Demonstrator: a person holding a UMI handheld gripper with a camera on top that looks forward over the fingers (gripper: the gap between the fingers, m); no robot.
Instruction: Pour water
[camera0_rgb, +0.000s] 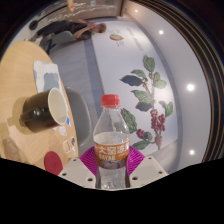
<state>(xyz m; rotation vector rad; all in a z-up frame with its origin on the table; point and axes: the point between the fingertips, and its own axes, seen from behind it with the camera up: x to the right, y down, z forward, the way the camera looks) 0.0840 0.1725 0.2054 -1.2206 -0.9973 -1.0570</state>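
A clear plastic water bottle (112, 135) with a red cap and a red-and-white label stands upright between my two fingers. Both magenta pads (90, 160) press against its sides, so my gripper (112, 165) is shut on it. The bottle appears lifted, with the wall and ceiling behind it. A dark mug (45, 108) with a pale inside stands on the wooden table (25, 75), to the left of the bottle and beyond my fingers.
A white folded paper or cloth (50, 75) lies on the table behind the mug. A small red round thing (52, 160) lies near the table's near edge. A wall (150, 100) with a painted leaf-and-berry design rises behind the bottle.
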